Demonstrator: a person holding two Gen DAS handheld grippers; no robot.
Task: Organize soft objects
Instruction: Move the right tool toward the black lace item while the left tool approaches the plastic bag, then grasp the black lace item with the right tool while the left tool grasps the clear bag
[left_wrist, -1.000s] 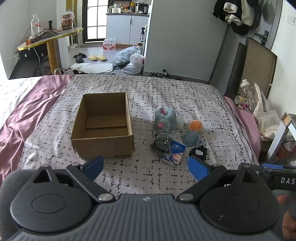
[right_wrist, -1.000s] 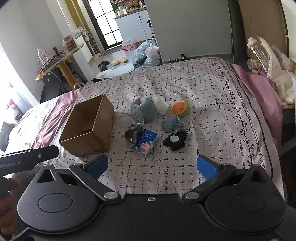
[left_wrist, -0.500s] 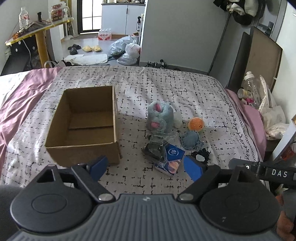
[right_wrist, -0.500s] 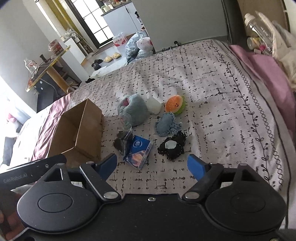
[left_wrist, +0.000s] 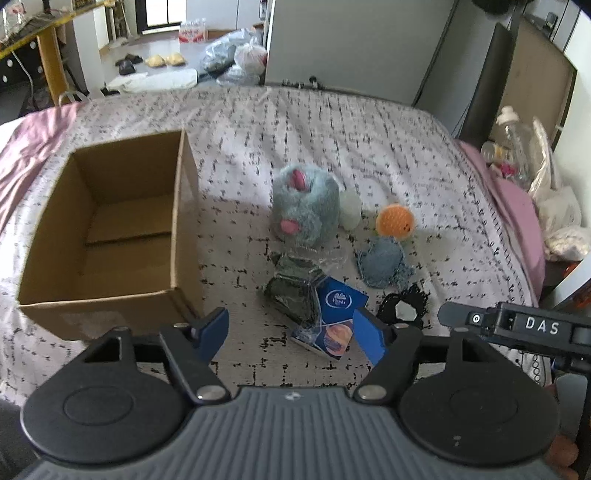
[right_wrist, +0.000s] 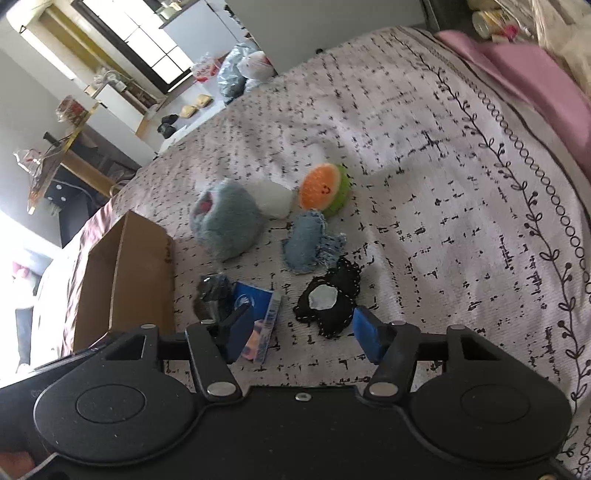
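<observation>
Left gripper (left_wrist: 291, 332): fingers spread, holding nothing, above the near bedspread (left_wrist: 388, 147). Right gripper (right_wrist: 303, 332): fingers spread, holding nothing, near the black pouch (right_wrist: 330, 299).

Cardboard box (left_wrist: 110, 236): left side of the bed, open top. To its right lie the soft objects: grey-blue plush (left_wrist: 304, 210), white ball (left_wrist: 350, 211), orange plush (left_wrist: 395, 221), blue knitted piece (left_wrist: 382, 262), and a dark bundle (left_wrist: 293, 284), possibly bagged. A blue tissue pack (left_wrist: 332, 317) touches the bundle.
</observation>
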